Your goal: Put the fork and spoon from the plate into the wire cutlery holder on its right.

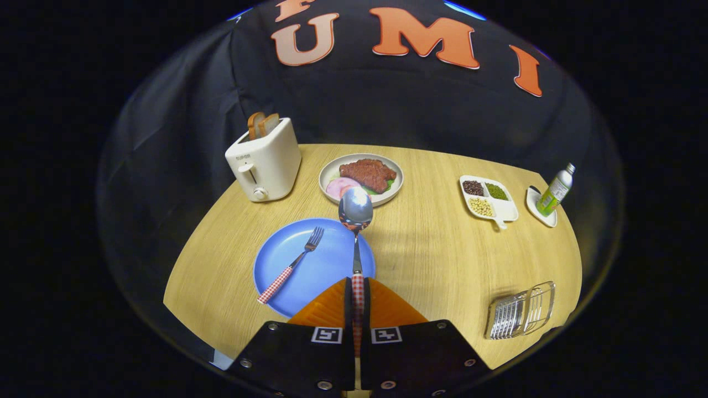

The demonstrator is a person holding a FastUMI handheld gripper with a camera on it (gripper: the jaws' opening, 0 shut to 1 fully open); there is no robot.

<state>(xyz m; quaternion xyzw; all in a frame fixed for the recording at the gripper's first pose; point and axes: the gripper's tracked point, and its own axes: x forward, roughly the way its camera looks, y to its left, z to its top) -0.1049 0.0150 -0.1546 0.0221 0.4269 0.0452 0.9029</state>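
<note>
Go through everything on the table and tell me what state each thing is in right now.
Gripper: jaws shut on the spoon's checked handle.
Steel spoon: held, pointing ahead.
Red-checked-handled fork: lying on the round blue plate.
Wire cutlery holder: no cutlery in it.
White toaster: bread sticking up.
Green bottle: upright, capped.

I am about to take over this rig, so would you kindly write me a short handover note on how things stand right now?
Gripper: shut on the spoon, clamped at its checked handle, bowl pointing ahead and raised over the far rim of the blue plate.
Fork: lying on the plate, untouched, left of the fingers.
Wire cutlery holder: on the table to the right, nothing in it yet.
Done: spoon picked up.
Left: drop the spoon in the holder, then fetch the fork and do likewise.
</note>
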